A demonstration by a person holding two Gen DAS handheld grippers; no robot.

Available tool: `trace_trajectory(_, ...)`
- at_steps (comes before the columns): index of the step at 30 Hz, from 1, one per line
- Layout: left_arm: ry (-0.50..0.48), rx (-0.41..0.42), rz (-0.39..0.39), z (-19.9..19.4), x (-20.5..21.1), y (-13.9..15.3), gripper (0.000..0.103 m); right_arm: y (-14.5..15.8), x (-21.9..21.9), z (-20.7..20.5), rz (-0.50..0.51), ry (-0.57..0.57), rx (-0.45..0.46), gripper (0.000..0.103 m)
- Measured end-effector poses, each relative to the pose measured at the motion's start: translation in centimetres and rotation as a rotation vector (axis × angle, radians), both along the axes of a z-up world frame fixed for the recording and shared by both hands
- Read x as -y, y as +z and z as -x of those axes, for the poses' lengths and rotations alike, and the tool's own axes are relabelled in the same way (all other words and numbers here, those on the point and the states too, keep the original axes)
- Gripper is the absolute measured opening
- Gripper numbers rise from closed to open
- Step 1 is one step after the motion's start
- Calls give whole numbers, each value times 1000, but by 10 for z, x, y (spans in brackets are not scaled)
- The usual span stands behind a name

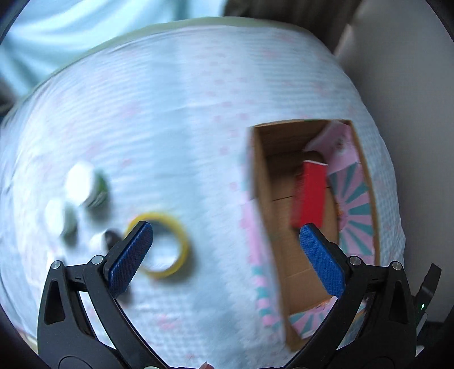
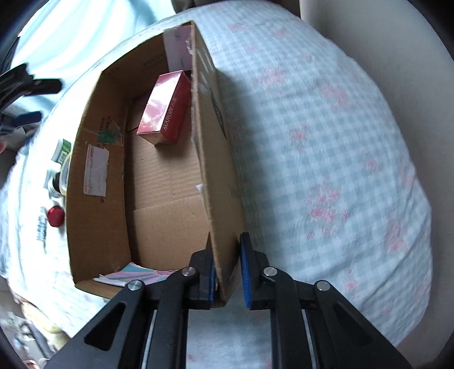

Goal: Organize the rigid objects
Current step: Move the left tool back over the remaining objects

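Note:
An open cardboard box stands on a checked tablecloth and holds a red carton. In the right wrist view the box and the red carton are close up. My right gripper straddles the box's right wall, one finger inside and one outside, jaws nearly closed on it. My left gripper is open and empty above the cloth. A yellow tape roll lies by its left finger. White-capped bottles stand blurred at the left.
A red-capped item and a green-labelled bottle stand left of the box in the right wrist view. The round table's far edge meets a pale blue curtain. A beige chair is at the right.

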State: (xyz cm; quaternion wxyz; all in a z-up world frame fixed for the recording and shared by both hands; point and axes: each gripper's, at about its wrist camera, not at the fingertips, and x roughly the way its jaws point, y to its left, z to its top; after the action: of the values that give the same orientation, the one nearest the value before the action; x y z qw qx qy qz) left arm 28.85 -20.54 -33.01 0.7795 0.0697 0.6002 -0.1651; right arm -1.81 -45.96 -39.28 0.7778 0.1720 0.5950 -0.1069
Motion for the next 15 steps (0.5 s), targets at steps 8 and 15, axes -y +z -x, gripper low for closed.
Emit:
trace_trajectory(8,199,33,-10,29,-133,19,103,-1,-9,0,45,-4,24,11)
trace_trajectory(15,202,91,-99,57,-232,33,103,1,-7,5,48,15,29,11)
